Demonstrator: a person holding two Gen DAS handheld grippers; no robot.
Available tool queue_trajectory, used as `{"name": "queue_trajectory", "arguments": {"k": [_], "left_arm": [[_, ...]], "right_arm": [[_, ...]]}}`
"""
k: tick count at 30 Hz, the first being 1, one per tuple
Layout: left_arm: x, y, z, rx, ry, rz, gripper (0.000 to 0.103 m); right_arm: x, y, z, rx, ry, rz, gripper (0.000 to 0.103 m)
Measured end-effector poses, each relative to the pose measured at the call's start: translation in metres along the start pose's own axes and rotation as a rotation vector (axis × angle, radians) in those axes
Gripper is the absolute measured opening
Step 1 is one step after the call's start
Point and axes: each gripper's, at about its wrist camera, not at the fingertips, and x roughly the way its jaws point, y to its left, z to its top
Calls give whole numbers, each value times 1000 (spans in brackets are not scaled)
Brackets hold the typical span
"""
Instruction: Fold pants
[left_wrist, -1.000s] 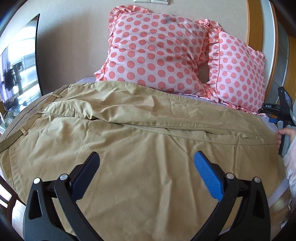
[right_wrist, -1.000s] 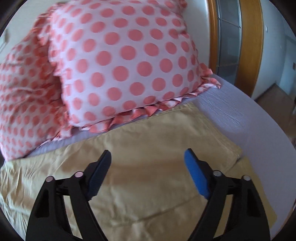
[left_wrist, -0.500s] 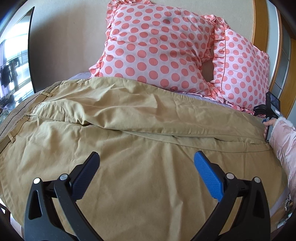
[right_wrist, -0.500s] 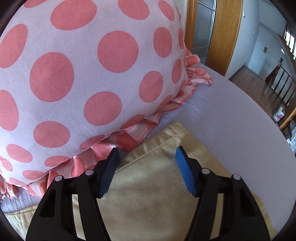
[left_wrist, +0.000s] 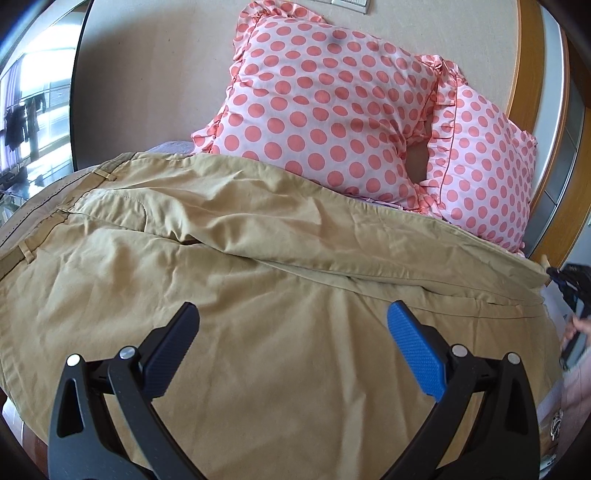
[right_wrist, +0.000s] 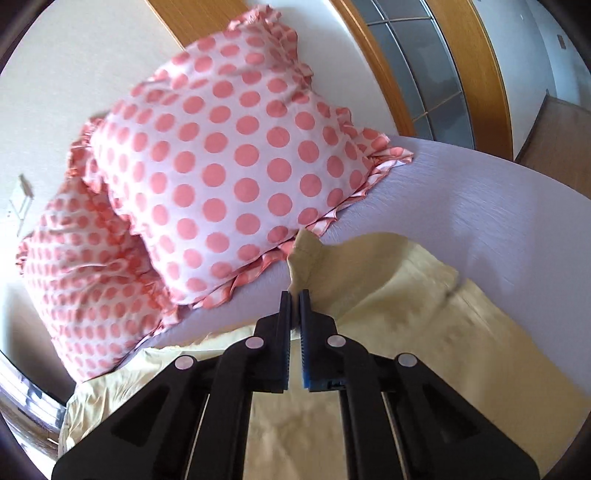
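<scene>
Khaki pants (left_wrist: 258, 295) lie spread across the bed, waistband at the left, legs running right. My left gripper (left_wrist: 291, 345) is open and empty, hovering over the near leg. My right gripper (right_wrist: 294, 295) is shut on the hem corner of a pant leg (right_wrist: 306, 254) and holds it lifted off the sheet, beside the pillow's frill. The rest of that leg (right_wrist: 406, 314) trails down to the right. The right gripper also shows at the far right of the left wrist view (left_wrist: 570, 284).
Two pink polka-dot pillows (left_wrist: 325, 110) (right_wrist: 229, 166) lean against the headboard wall behind the pants. The lilac sheet (right_wrist: 480, 206) shows to the right. A wooden door frame (right_wrist: 469, 74) stands beyond the bed. A dark screen (left_wrist: 33, 110) is at the left.
My right gripper has closed on the pant-leg hem by the pillow and lifted it. My left gripper stayed open and shifted slightly over the pants.
</scene>
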Motion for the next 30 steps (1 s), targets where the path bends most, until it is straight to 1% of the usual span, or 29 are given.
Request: {"name": "queue_trajectory", "arguments": {"k": [2, 3, 5, 6, 7, 8, 9, 10, 13, 15, 17, 18, 19, 20, 21, 22, 23, 24, 25, 27, 30], "left_arm": [[-1, 0, 1, -10, -8, -7, 101], [-1, 0, 2, -15, -10, -12, 101], [-1, -2, 4, -21, -9, -18, 101], [-1, -3, 4, -21, -8, -19, 101], [-2, -3, 4, -22, -10, -22, 101], [-3, -3, 4, -23, -14, -24, 101], [-5, -2, 3, -22, -20, -22, 101], [-7, -1, 2, -22, -26, -17, 101], [-11, 6, 1, -32, -28, -14, 101], [-12, 12, 3, -51, -28, -37, 101], [-13, 17, 5, -76, -28, -75, 101], [-13, 19, 6, -89, -30, -96, 101], [-14, 21, 6, -101, -35, -117, 101], [-14, 23, 7, -111, -40, -134, 101], [-14, 24, 9, -119, -42, -145, 101], [-13, 26, 12, -121, -42, -156, 101], [-13, 28, 17, -118, -41, -168, 101], [-13, 30, 24, -115, -40, -175, 101], [-12, 34, 31, -116, -41, -176, 101], [-8, 42, 50, -120, -50, -176, 101], [17, 54, 82, -150, -26, -161, 101]], "right_arm": [[-31, 2, -28, 19, 21, -22, 5], [-39, -4, -36, 46, 45, -29, 5], [-41, -16, -46, 106, 99, -26, 6], [-40, -22, -49, 136, 120, -27, 8], [-40, -26, -51, 162, 132, -30, 16], [-40, -30, -54, 190, 144, -39, 20], [-40, -33, -56, 213, 156, -40, 33], [-39, -37, -58, 231, 167, -38, 41], [-32, -45, -61, 283, 184, -17, 43], [-28, -49, -60, 316, 172, 1, 43], [-22, -52, -58, 347, 155, 12, 43], [-18, -52, -57, 357, 146, 20, 43], [-15, -54, -56, 356, 135, 29, 38], [-11, -55, -55, 343, 114, 29, 31], [-6, -57, -55, 333, 103, 35, 2], [-1, -61, -54, 337, 112, 64, 2], [-4, -65, -55, 359, 104, 115, 2], [-13, -68, -55, 363, 69, 179, 2], [-26, -69, -54, 335, 23, 208, 2], [-52, -71, -53, 278, -67, 219, 2], [-72, -78, -52, 276, -106, 241, 2]]}}
